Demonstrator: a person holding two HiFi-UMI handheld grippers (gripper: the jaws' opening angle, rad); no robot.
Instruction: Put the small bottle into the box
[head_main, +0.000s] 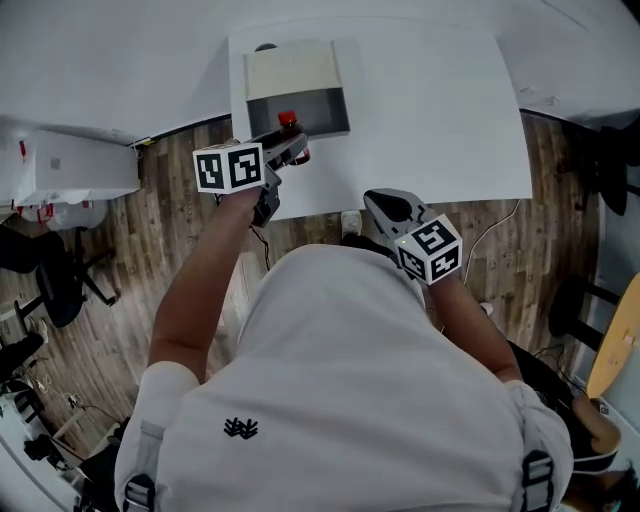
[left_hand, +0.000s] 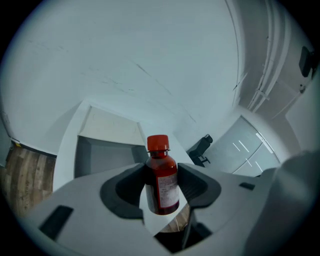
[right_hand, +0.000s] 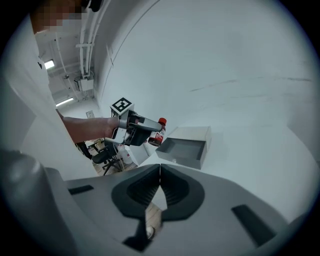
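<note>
A small dark-red bottle (left_hand: 162, 182) with a red cap and a pale label stands upright between the pads of my left gripper (left_hand: 162, 187), which is shut on it. In the head view the bottle (head_main: 291, 128) hangs just in front of the open grey box (head_main: 297, 108) on the white table. The right gripper view shows the bottle (right_hand: 158, 132) in the air to the left of the box (right_hand: 186, 145). My right gripper (right_hand: 159, 192) is shut with nothing in it, and hangs at the table's near edge (head_main: 392, 208).
The white table (head_main: 440, 110) carries only the box with its pale lid (head_main: 292, 70) folded back. Wooden floor lies around it. A white cabinet (head_main: 60, 165) and a black chair (head_main: 50, 280) stand at the left, cables (head_main: 490, 235) at the right.
</note>
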